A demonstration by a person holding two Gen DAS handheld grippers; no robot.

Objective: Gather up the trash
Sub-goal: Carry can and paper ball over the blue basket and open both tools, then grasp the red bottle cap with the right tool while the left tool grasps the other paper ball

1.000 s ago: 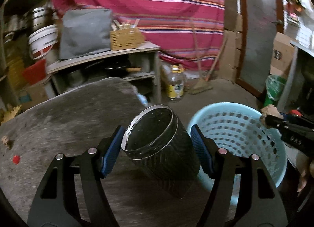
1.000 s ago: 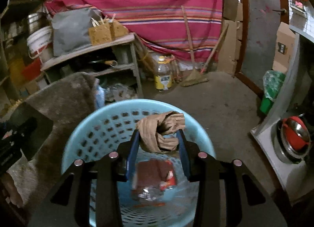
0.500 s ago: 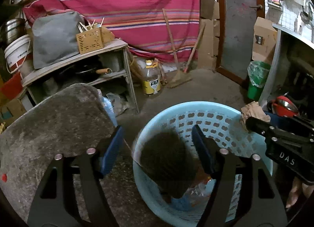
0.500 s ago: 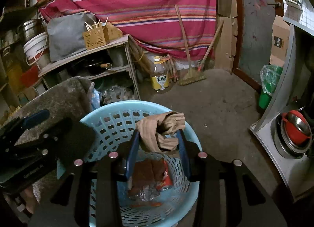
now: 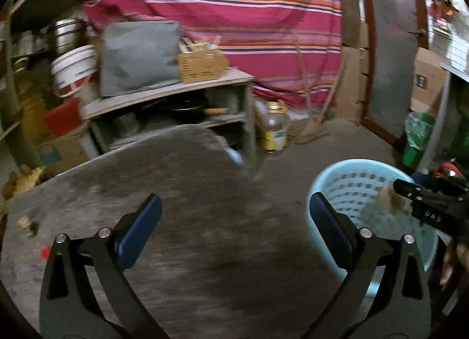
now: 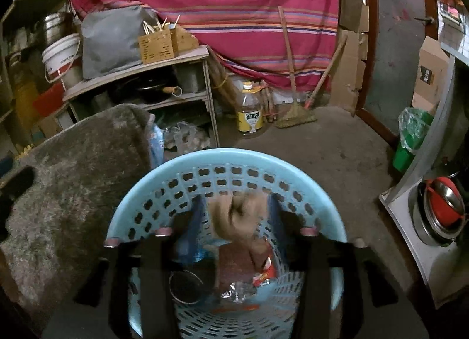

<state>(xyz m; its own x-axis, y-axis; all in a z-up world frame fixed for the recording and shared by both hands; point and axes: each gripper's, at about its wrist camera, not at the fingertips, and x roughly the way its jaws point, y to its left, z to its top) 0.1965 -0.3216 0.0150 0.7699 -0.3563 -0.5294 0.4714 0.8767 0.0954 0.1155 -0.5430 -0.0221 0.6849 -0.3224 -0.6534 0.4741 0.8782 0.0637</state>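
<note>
Over the pale blue basket [image 6: 225, 163], the right gripper [image 6: 234, 215] has its fingers opening around a crumpled brown paper wad [image 6: 239, 217], which hangs blurred between them at about 12 o'clock above the heap and looks to be slipping free rather than pinched. Below it, inside the basket, lie a dark round cup [image 6: 186, 286] at 7 o'clock, a red wrapper [image 6: 265, 268] at 4 o'clock and some clear crinkled plastic [image 6: 237, 292]. Out over the grey surface [image 5: 176, 192], the left gripper [image 5: 234, 221] has its fingers spread wide, opening, with nothing between them. A small scrap [image 5: 25, 223] and a red bit [image 5: 45, 251] remain at the surface's 9 o'clock edge. The wad seems light, soft and springy; it should crush under pressure, so a pinch across its thick middle would hold best. The scraps look tiny and flat, likely needing a fingertip nip at an edge.
</note>
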